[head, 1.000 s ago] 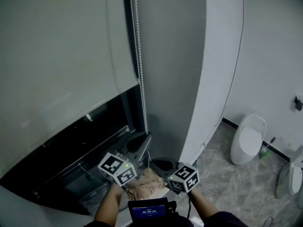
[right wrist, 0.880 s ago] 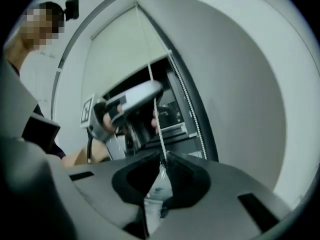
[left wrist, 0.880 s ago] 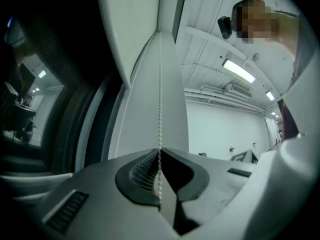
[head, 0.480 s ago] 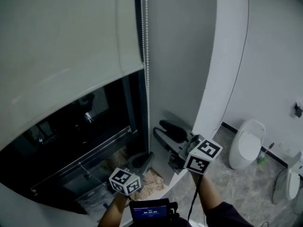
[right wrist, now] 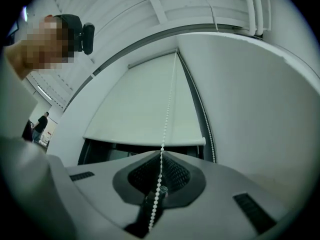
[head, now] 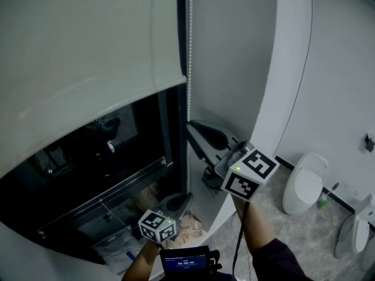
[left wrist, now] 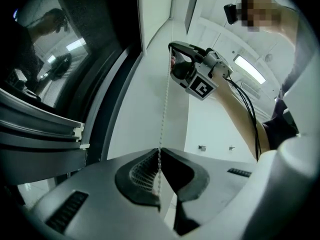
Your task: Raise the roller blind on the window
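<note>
The pale roller blind (head: pixel 76 57) covers the upper part of the dark window (head: pixel 88 151). Its white bead chain (head: pixel 188 51) hangs down along the frame. My right gripper (head: pixel 191 125) is raised at the chain, below the blind's lower edge. Its jaws are closing, and in the right gripper view the tips (right wrist: pixel 161 151) meet on the bead chain (right wrist: pixel 170 99). My left gripper (head: pixel 186 196) stays lower down, shut on the same chain (left wrist: pixel 164 104) where it enters the tips (left wrist: pixel 159 150). The left gripper view also shows the right gripper (left wrist: pixel 173 59) above.
A curved white wall panel (head: pixel 281 69) stands right of the chain. Toilets (head: pixel 304 183) stand on the marble floor to the right. A crumpled cloth (head: pixel 176 224) lies below the window. A small screen (head: pixel 184 261) sits at the bottom edge.
My right gripper has risen from beside the left one to a spot higher on the chain. The left gripper stayed low. The blind's lower edge sits higher in view.
</note>
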Demonstrator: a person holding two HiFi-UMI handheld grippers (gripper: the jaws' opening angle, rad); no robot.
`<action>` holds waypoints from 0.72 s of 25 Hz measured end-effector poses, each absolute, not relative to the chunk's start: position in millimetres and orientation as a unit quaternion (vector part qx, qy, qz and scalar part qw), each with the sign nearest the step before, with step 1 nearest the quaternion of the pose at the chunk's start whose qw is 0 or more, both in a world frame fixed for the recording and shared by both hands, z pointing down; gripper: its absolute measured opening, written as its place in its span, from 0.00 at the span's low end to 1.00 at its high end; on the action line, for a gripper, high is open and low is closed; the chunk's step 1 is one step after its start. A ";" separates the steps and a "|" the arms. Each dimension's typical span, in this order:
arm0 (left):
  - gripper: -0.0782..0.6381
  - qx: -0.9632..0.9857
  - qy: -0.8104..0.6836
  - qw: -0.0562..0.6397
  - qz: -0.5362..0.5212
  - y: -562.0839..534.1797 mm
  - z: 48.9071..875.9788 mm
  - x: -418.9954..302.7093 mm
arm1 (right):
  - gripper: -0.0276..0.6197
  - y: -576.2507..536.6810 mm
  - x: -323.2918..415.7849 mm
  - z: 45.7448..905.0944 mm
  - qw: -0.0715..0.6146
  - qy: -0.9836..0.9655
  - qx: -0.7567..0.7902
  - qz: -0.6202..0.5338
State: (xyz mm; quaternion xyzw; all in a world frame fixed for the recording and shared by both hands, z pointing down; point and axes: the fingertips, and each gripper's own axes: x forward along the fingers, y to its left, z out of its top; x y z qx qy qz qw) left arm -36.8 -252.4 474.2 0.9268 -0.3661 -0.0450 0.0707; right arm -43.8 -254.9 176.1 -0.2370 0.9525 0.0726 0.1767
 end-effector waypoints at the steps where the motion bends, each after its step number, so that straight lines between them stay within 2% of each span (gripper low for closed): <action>1: 0.14 0.929 -0.361 0.071 -0.049 -250.3 473.0 -37.4 | 0.07 -254.9 -41.7 176.8 0.177 0.952 -0.240 0.077; 5: 0.14 0.936 -0.335 0.055 -0.089 -242.5 442.7 -43.4 | 0.07 -254.7 -32.4 180.9 0.173 0.950 -0.247 0.084; 8: 0.14 0.933 -0.336 0.021 -0.128 -242.7 393.5 -55.3 | 0.07 -255.5 -35.2 197.2 0.145 0.952 -0.254 0.090; 14: 0.14 0.925 -0.333 -0.032 -0.182 -244.1 287.8 -70.1 | 0.07 -255.0 -45.2 246.9 0.116 0.961 -0.243 0.056; 18: 0.14 0.922 -0.337 -0.053 -0.185 -248.3 258.7 -63.7 | 0.07 -259.6 -51.8 304.3 0.073 0.966 -0.249 0.025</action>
